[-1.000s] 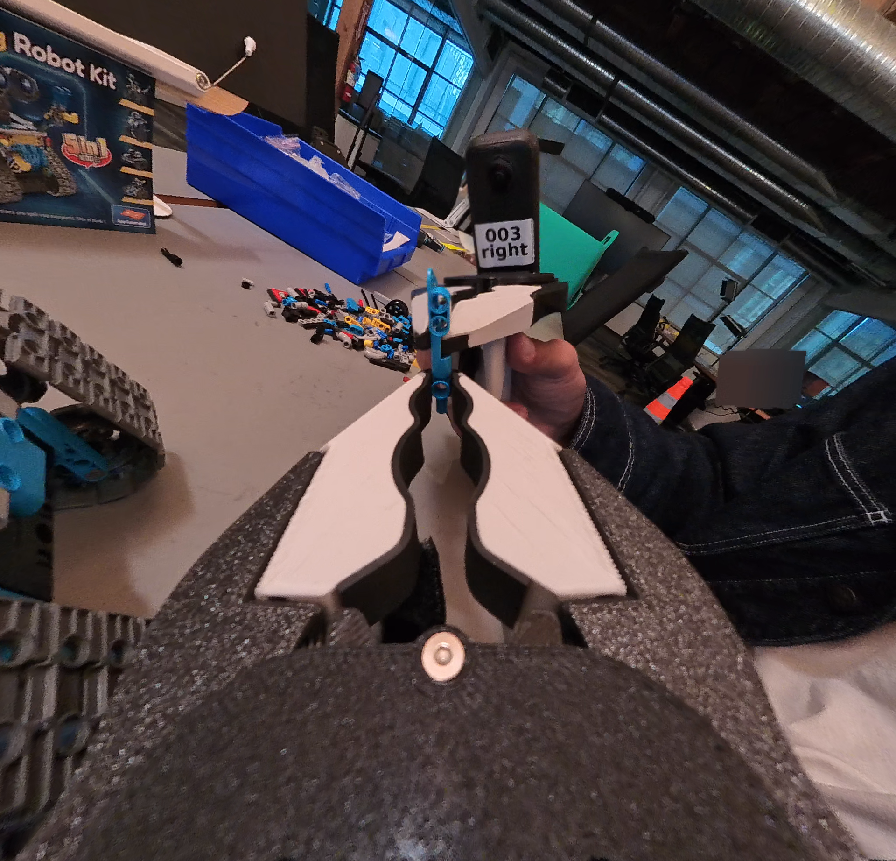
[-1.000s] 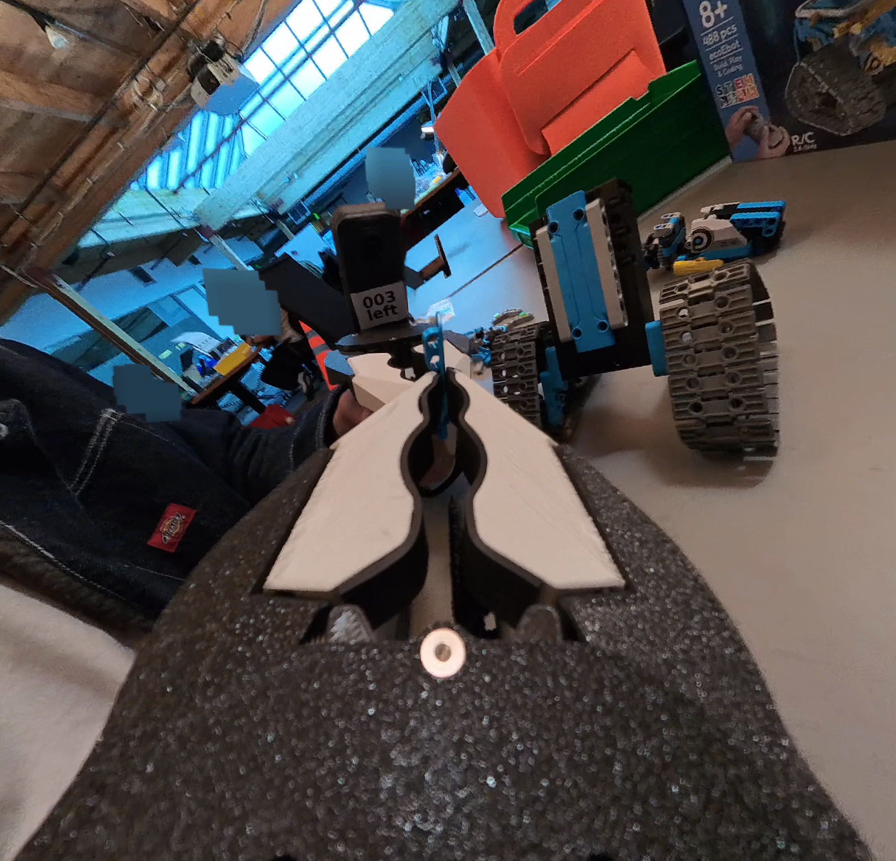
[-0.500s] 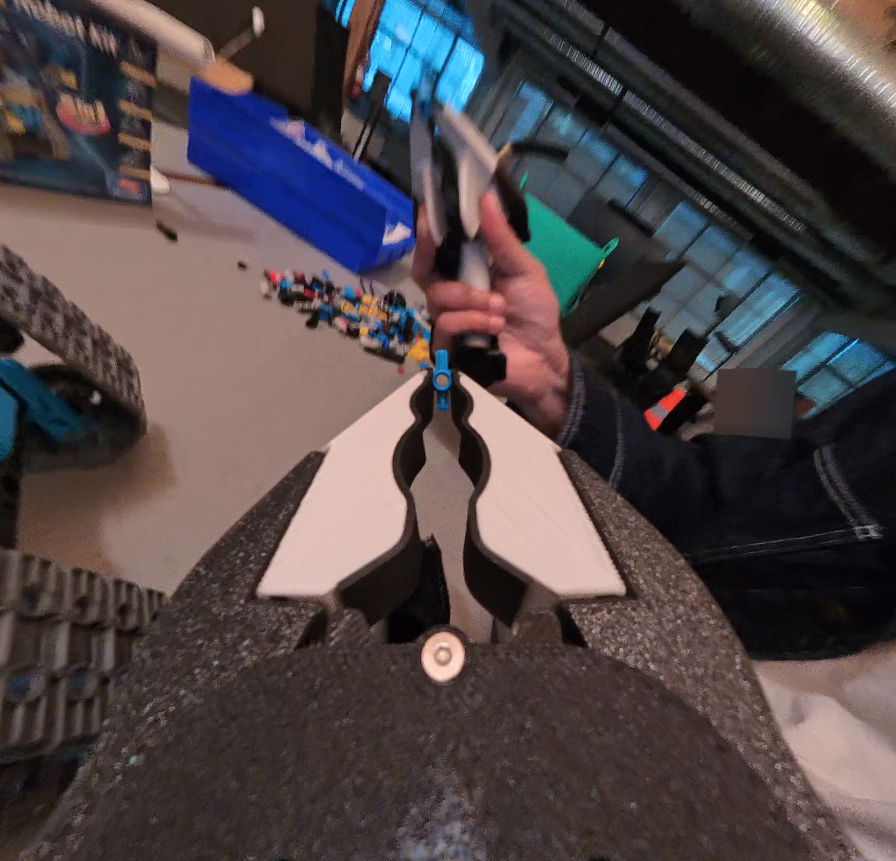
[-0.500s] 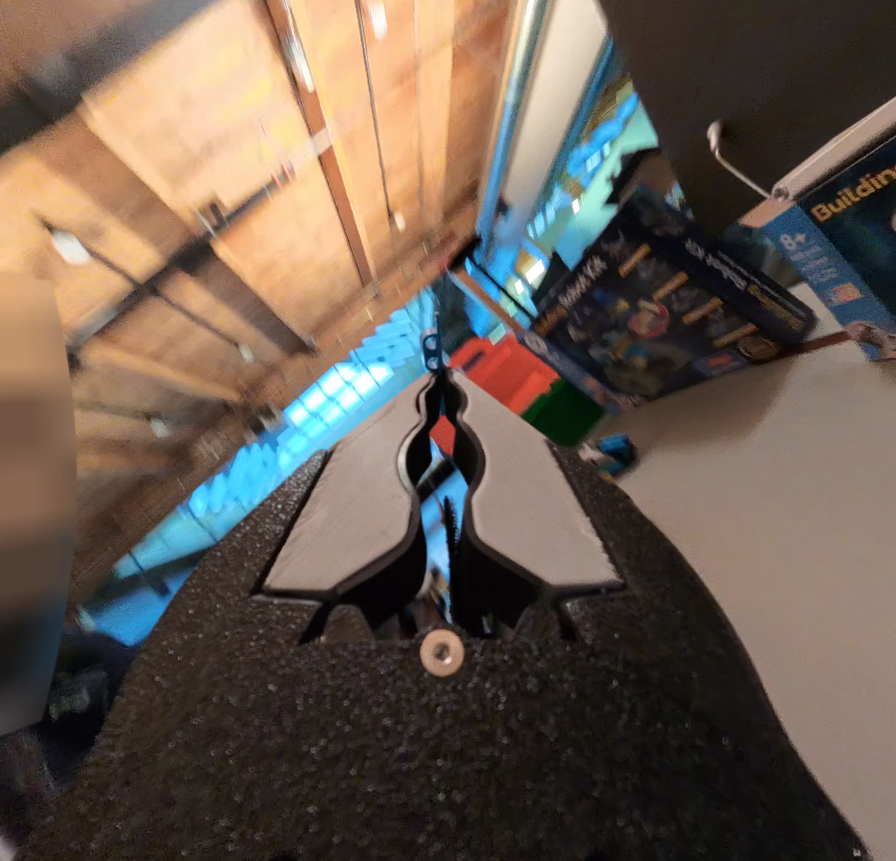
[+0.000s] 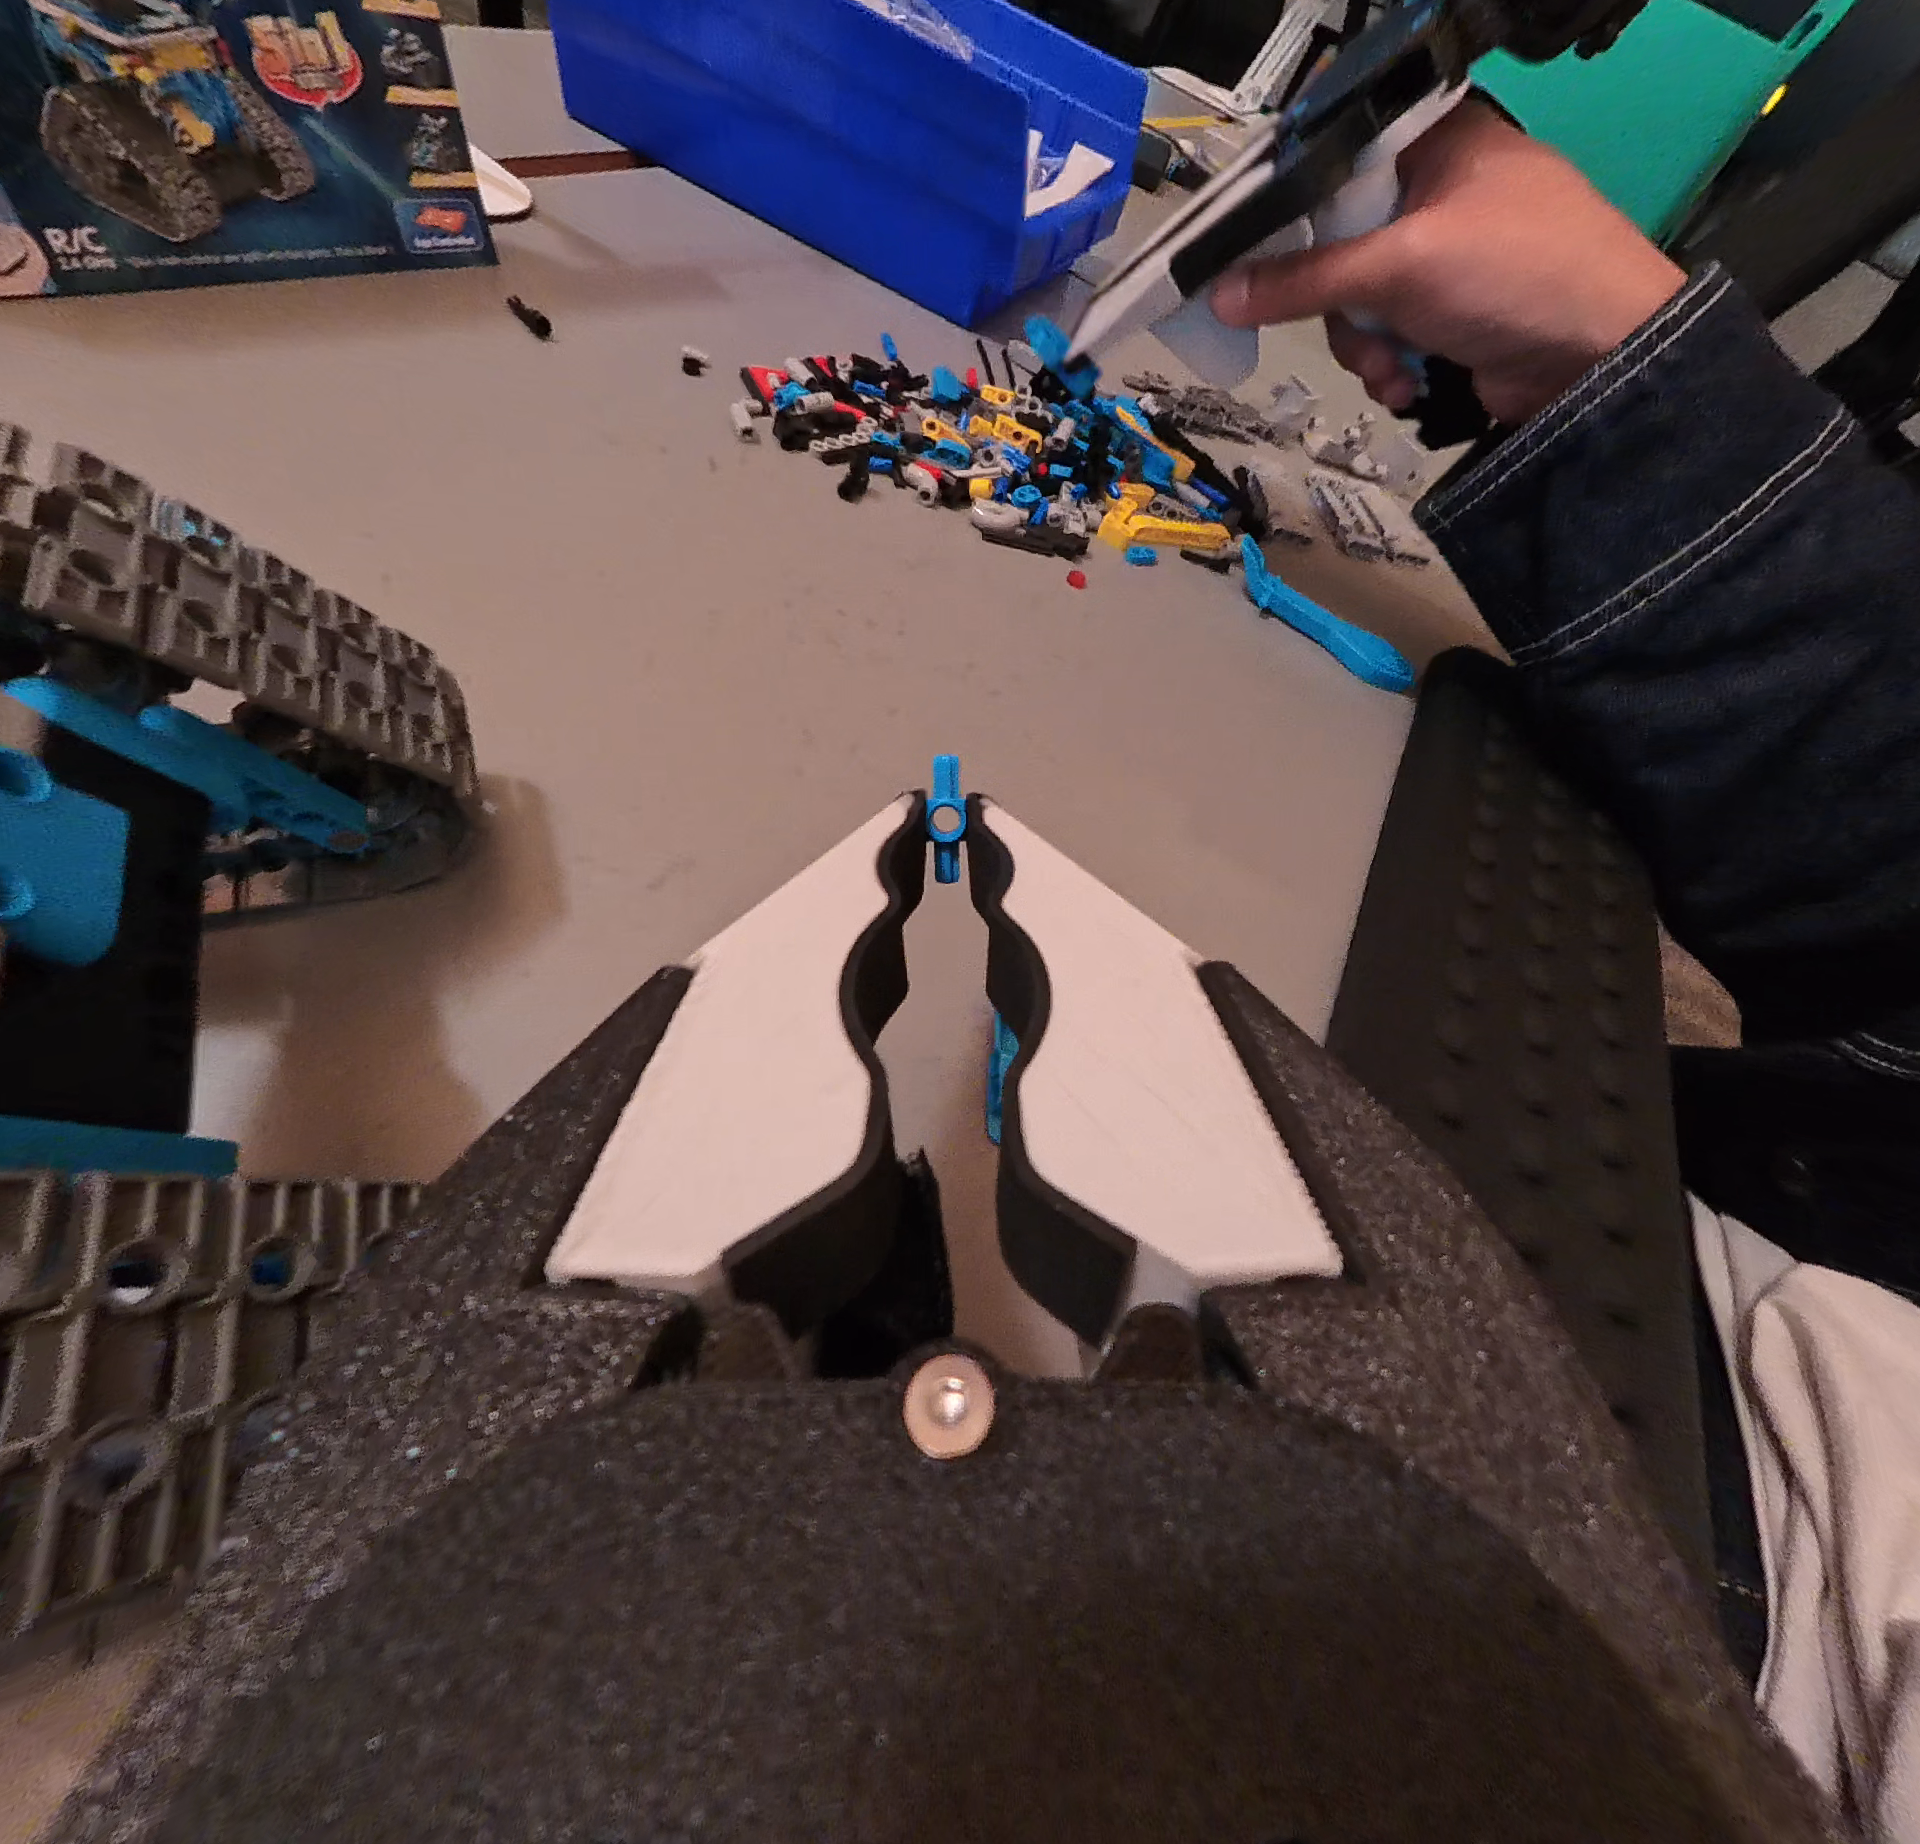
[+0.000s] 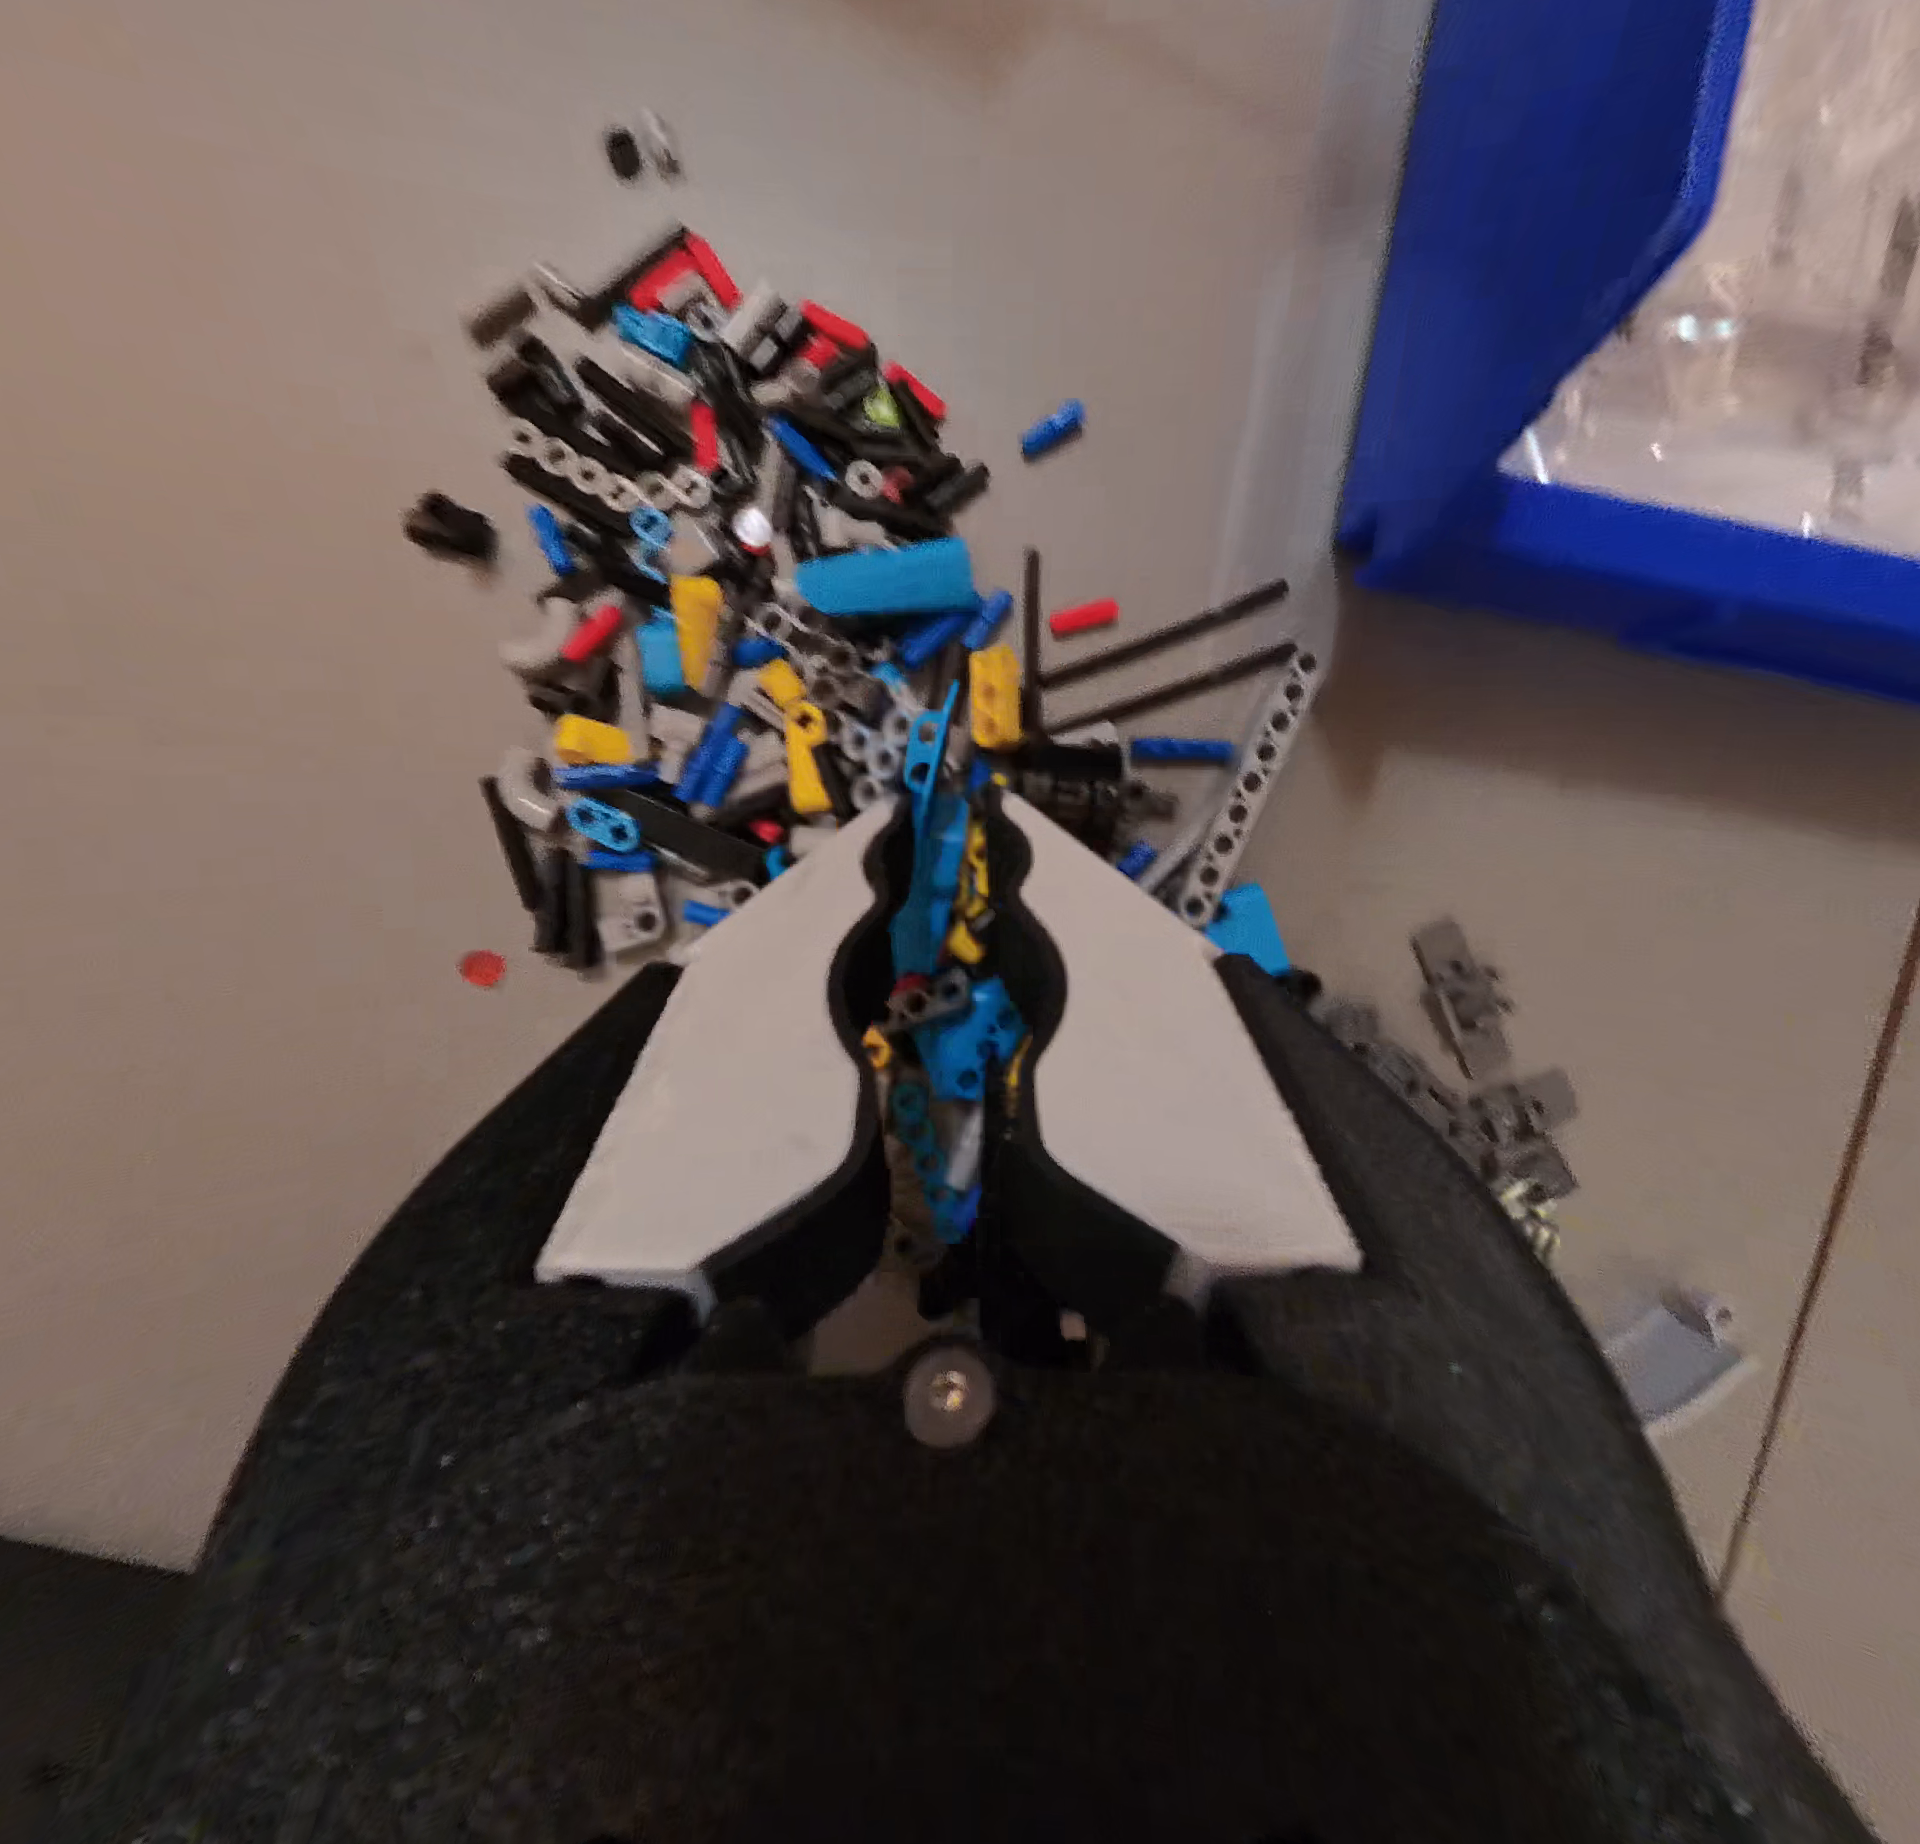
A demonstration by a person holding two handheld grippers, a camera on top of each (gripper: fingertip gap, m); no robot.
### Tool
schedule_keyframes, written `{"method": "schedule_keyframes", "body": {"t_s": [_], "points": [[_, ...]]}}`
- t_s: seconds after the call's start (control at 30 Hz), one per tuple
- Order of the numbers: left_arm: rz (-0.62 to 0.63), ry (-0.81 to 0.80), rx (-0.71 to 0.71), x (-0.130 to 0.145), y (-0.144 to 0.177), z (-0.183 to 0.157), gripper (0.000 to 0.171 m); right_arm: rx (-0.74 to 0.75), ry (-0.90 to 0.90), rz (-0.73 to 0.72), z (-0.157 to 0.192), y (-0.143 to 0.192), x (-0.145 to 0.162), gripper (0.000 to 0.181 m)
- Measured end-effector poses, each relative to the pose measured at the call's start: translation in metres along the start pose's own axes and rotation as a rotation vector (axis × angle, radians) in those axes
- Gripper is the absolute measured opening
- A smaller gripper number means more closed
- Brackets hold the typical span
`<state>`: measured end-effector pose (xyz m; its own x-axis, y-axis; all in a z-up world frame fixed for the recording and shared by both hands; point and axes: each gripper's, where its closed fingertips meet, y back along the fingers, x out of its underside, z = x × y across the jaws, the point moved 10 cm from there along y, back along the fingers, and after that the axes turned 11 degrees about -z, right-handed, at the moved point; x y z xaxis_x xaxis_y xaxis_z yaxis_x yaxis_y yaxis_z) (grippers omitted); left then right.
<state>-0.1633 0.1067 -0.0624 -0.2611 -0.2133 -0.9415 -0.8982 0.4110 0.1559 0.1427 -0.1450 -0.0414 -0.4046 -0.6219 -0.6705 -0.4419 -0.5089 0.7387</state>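
Observation:
My left gripper (image 5: 944,807) is shut on a small blue connector pin (image 5: 944,820) and holds it above the grey table (image 5: 675,672). My right gripper (image 6: 940,807) is shut on a thin blue beam (image 6: 928,755) that sticks out past its tips. It hovers tips-down over a pile of small coloured building parts (image 6: 727,599). In the left wrist view the right gripper (image 5: 1075,355), held by a hand (image 5: 1455,246), is over the far side of that pile (image 5: 997,444).
A tracked toy vehicle (image 5: 239,631) stands at the left. A blue bin (image 5: 831,101) and a kit box (image 5: 229,101) are at the back; the bin (image 6: 1558,340) lies right of the pile. A blue curved piece (image 5: 1320,620) and grey track links (image 6: 1486,1067) lie nearby. Tip to tip, the grippers are about 30 centimetres apart.
The two grippers met tip to tip with the blue beam and pin together. The right gripper has since swung away with the beam and down over the pile. The left gripper tilted toward the table.

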Motion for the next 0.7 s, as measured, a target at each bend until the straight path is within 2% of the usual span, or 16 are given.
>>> {"method": "schedule_keyframes", "body": {"t_s": [0.13,0.2,0.23,0.3,0.37,0.4,0.43,0.5,0.6,0.63,0.7], "points": [[-0.029,0.061,0.005,-0.002,0.003,0.005,0.006,0.071,0.052,-0.034,-0.005,0.013,-0.005,0.018],[-0.052,0.109,0.03,-0.003,0.004,0.007,0.006,0.022,0.144,-0.13,0.016,0.026,-0.02,0.023],[-0.067,0.137,0.047,-0.003,0.005,0.008,0.006,-0.085,0.218,-0.196,0.039,0.032,-0.027,0.023],[-0.096,0.201,0.09,-0.005,0.007,0.01,0.006,-0.384,0.432,-0.33,0.104,0.042,-0.034,0.041],[-0.13,0.272,0.131,-0.007,0.009,0.012,0.006,-0.609,0.643,-0.446,0.172,0.053,-0.024,0.046],[-0.144,0.305,0.146,-0.007,0.01,0.014,0.006,-0.668,0.72,-0.481,0.199,0.055,-0.018,0.046],[-0.157,0.335,0.156,-0.007,0.011,0.015,0.006,-0.692,0.771,-0.488,0.221,0.053,-0.015,0.049],[-0.179,0.38,0.178,-0.008,0.013,0.018,0.006,-0.634,0.864,-0.551,0.25,0.046,-0.013,0.052],[-0.185,0.414,0.196,-0.007,0.013,0.019,0.006,-0.579,0.888,-0.646,0.267,0.044,-0.015,0.05],[-0.186,0.418,0.204,-0.007,0.013,0.019,0.006,-0.586,0.89,-0.66,0.27,0.045,-0.015,0.047],[-0.185,0.414,0.209,-0.007,0.013,0.018,0.006,-0.581,0.922,-0.71,0.272,0.051,-0.014,0.024]]}}
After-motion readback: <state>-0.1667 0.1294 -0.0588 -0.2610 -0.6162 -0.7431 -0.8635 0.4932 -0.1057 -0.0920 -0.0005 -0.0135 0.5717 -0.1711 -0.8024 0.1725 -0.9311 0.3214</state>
